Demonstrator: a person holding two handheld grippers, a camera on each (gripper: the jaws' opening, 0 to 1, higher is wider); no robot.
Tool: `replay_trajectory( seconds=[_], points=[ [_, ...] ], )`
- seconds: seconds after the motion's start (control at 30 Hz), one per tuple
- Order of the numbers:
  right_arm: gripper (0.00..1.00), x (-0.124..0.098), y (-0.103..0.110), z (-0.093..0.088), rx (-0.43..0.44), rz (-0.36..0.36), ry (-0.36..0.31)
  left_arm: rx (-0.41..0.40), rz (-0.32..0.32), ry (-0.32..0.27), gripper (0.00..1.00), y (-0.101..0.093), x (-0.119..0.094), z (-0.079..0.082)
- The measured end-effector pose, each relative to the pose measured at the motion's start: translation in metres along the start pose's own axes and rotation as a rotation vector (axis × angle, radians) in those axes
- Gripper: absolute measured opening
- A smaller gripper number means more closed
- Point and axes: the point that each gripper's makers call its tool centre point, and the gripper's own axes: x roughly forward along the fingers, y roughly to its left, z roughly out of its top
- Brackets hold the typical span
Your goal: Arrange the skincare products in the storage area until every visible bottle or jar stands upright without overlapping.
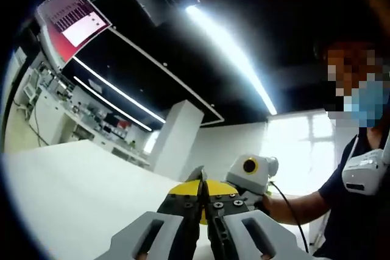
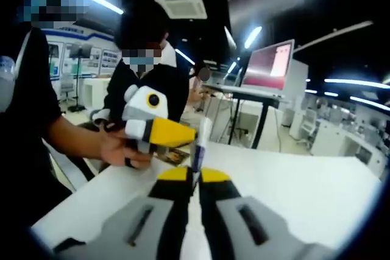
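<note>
Tube (image 2: 201, 144) upright, right claw (image 2: 196, 178) closed beneath, white table (image 2: 304, 187)

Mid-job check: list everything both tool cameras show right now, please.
Table: one, white, under both tools.
Slim item: one, white, upright at the tool tips; which tool holds it is unclear.
Monitor: one, pink screen, on a desk behind the table.
Pillar: one, white, beyond the table.
Light strip: one, white, on the ceiling.
Bystander: one, dark top, behind the table.
Hand: one, holding the left tool.
Left tool: yellow-tipped, jaws together.
Right tool: yellow-tipped, below the item.
</note>
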Motion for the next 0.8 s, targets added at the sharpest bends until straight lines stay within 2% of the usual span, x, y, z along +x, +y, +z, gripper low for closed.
replay_trajectory(
  seconds=[0.17, 0.33, 0.43, 0.53, 0.57, 0.7, 0.8],
  points=[
    [0.15, -0.005, 0.004, 0.004, 0.009, 0.000, -0.003, -0.024, -0.048, -0.006, 0.00, -0.008, -0.001, 0.003],
    [0.30, -0.015, 0.007, 0.000, 0.049, 0.011, 0.021, -0.059, -0.098, -0.017, 0.00, -0.015, -0.002, 0.007],
    [0.35, -0.024, 0.007, 0.002, 0.152, 0.021, -0.027, -0.076, -0.131, -0.008, 0.00, -0.021, -0.001, 0.006],
    [0.41, -0.034, 0.007, 0.002, 0.310, 0.061, -0.082, -0.093, -0.177, 0.014, 0.00, -0.030, 0.002, 0.002],
    [0.42, -0.036, 0.006, 0.001, 0.333, 0.059, -0.093, -0.098, -0.189, 0.022, 0.00, -0.032, 0.003, 0.000],
    [0.37, -0.052, 0.007, 0.005, 0.397, 0.091, -0.155, -0.103, -0.205, 0.054, 0.00, -0.038, 0.009, -0.008],
    [0.31, -0.062, 0.006, 0.007, 0.407, 0.089, -0.172, -0.107, -0.212, 0.080, 0.00, -0.041, 0.015, -0.014]
  ],
)
